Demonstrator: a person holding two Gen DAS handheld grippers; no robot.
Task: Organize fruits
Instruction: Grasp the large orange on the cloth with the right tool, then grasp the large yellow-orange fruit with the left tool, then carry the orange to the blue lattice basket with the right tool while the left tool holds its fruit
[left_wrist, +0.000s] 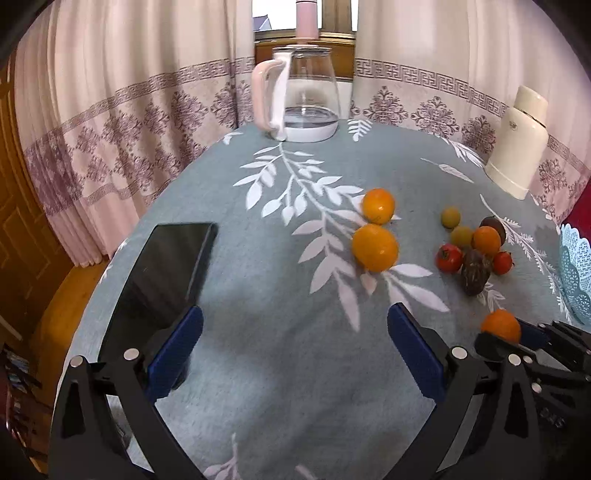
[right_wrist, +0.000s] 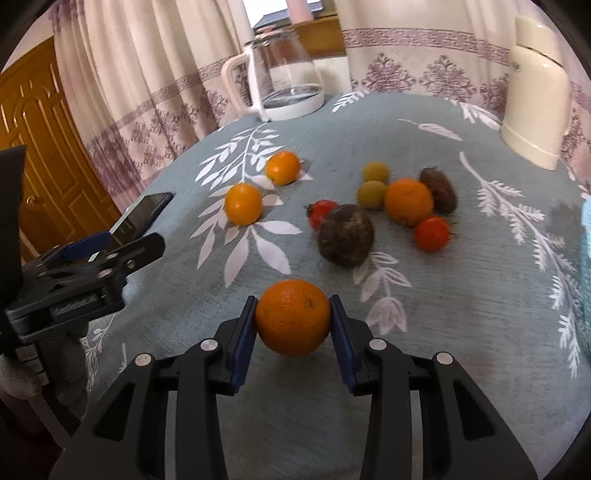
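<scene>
1. Table (right_wrist: 461, 295), grey-green cloth with white leaf print, is carrying everything; curtains behind.
2. Glass kettle (left_wrist: 306, 99) is standing at far edge; cream flask (left_wrist: 517, 144) far right, small mark on it unreadable.
3. Blue basket (left_wrist: 576, 280) is showing at right edge.
4. Phone (left_wrist: 166, 269) is lying dark-screened at left, just beyond left gripper (left_wrist: 295, 350); fingers are gaping wide, nothing between them.
5. Right gripper (right_wrist: 293, 321) is pinching an orange (right_wrist: 293, 317), both pads touching its sides, low over the cloth.
6. Two oranges (right_wrist: 243, 205) are sitting mid-table.
7. Fruit cluster (right_wrist: 406, 201) is sitting behind: orange, two brown fruits, two tomatoes, two green ones. Nothing blocking it.
</scene>
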